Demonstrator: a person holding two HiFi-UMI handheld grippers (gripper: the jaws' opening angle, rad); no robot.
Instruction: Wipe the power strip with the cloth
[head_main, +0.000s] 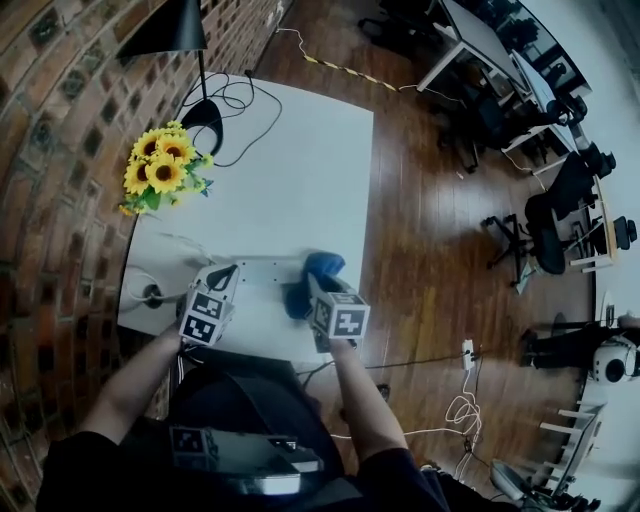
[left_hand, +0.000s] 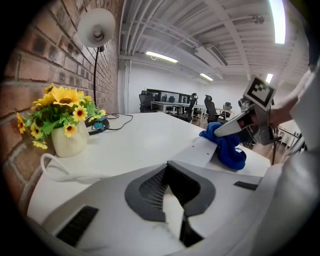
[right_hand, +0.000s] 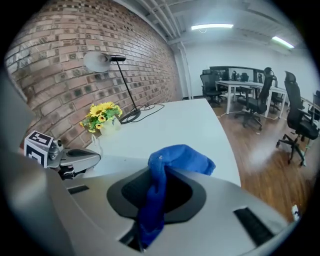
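While the left gripper (head_main: 236, 271) rests closed at one end of the power strip (head_main: 266, 268), the right gripper (head_main: 308, 286), clamped on the blue cloth (head_main: 325, 266), should press flat and stroke lengthwise.

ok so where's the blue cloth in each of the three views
Head view: blue cloth low centre, at the near edge of the table.
Left gripper view: right of centre, at the far end of the power strip.
Right gripper view: dead centre, pinched between the jaws.
Shared landmark: the sunflowers.
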